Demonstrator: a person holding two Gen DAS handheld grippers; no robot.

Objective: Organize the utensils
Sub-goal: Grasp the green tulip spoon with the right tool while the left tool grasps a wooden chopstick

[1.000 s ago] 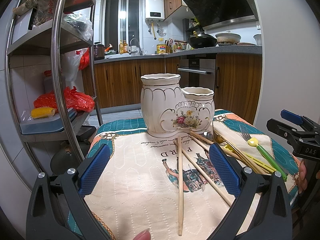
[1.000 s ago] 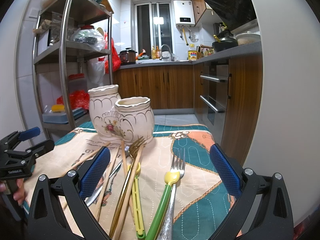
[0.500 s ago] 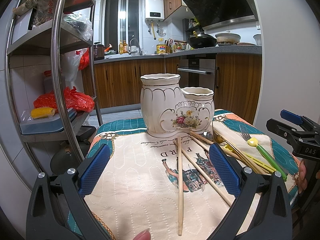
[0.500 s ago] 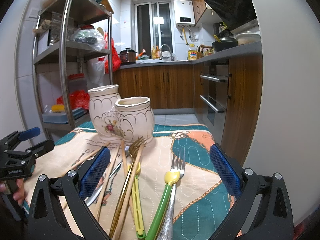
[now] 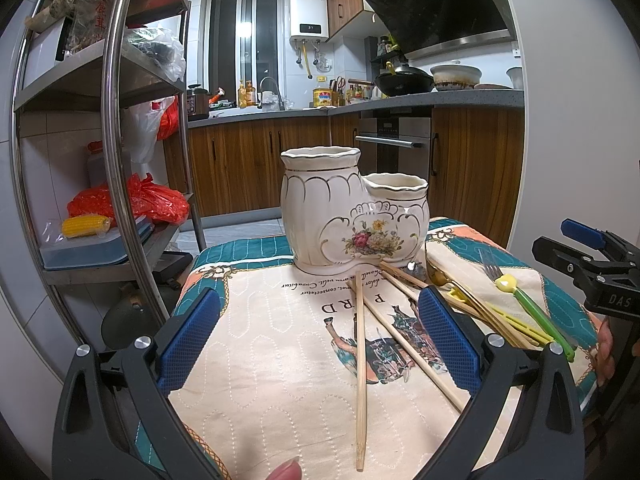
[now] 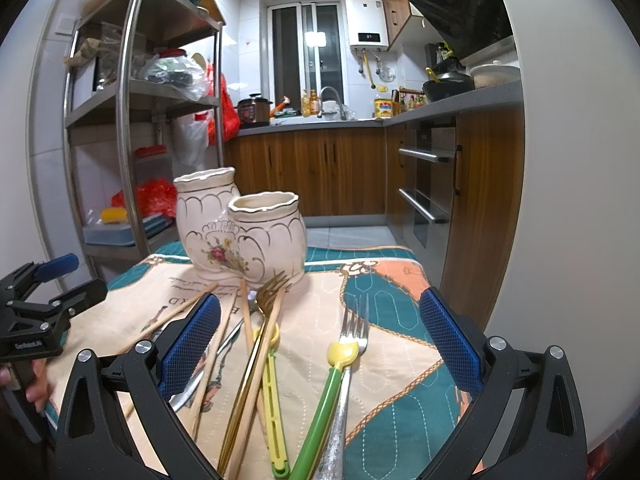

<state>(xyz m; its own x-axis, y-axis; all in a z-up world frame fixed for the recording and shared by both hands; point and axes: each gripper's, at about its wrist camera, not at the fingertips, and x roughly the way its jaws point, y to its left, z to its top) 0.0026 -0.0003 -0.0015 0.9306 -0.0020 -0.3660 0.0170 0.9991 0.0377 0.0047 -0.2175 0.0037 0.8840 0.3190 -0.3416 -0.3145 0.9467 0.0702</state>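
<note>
A cream two-pot ceramic utensil holder point(image 5: 352, 216) point(image 6: 240, 232) with a flower motif stands at the far side of the patterned tablecloth point(image 5: 280, 360). Wooden chopsticks point(image 5: 361, 368) lie in front of it, crossing each other. To the right lie a gold fork point(image 6: 256, 344), a steel fork point(image 6: 352, 328) and a green-handled utensil point(image 6: 320, 420) point(image 5: 532, 312). My left gripper point(image 5: 316, 344) hovers open over the chopsticks. My right gripper point(image 6: 320, 348) is open above the forks, nothing between its fingers. Both pots look empty.
A steel shelf rack point(image 5: 116, 152) with bags and boxes stands at the left of the table. Wooden kitchen cabinets point(image 6: 320, 168) and an oven point(image 6: 424, 184) are behind. A white wall point(image 6: 568, 200) is close on the right. A fingertip point(image 5: 286, 470) shows at the bottom edge.
</note>
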